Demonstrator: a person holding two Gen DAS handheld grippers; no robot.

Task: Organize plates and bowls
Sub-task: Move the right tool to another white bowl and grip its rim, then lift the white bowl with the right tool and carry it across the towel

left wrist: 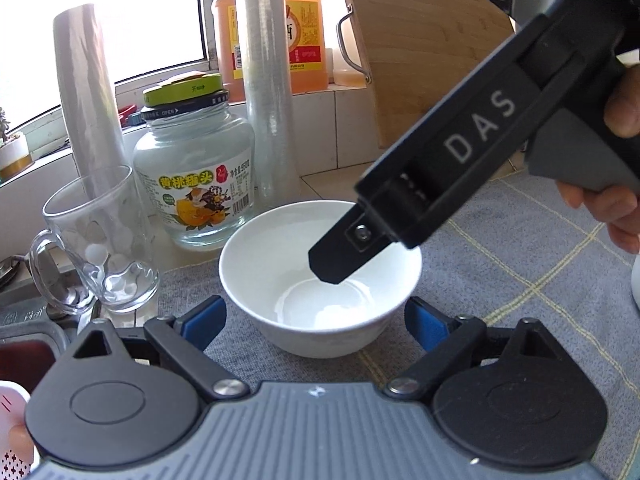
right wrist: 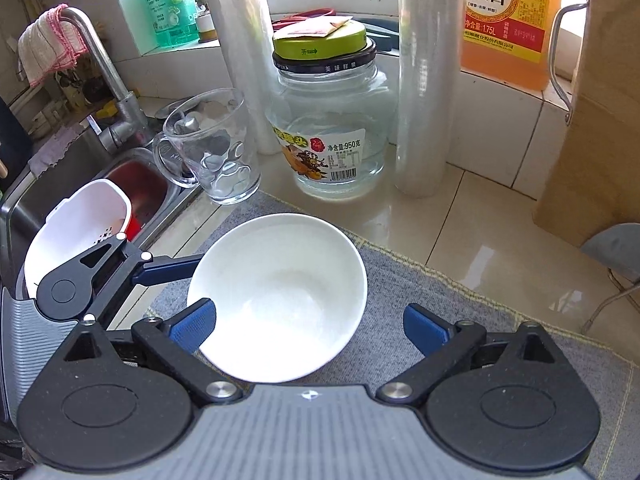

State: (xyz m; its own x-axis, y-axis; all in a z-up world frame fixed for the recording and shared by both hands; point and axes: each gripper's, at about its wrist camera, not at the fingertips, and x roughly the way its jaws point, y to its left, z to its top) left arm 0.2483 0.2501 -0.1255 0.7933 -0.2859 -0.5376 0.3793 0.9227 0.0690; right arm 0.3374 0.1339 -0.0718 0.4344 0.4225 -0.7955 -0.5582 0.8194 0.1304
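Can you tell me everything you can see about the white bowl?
The white bowl is round, plain and shiny, like glazed china, and it is empty. It stands upright on a grey checked cloth, with a little flat circle at the bottom inside. A glass mug and a big glass jar stand behind it, not touching. The left claw is open with the bowl between its blue pads. The right claw hangs open above it. Neither looks to be squeezing it yet.

Daylit window [left wrist: 120, 20] above white-tiled wall [right wrist: 500, 120] and steel sink [right wrist: 80, 184].
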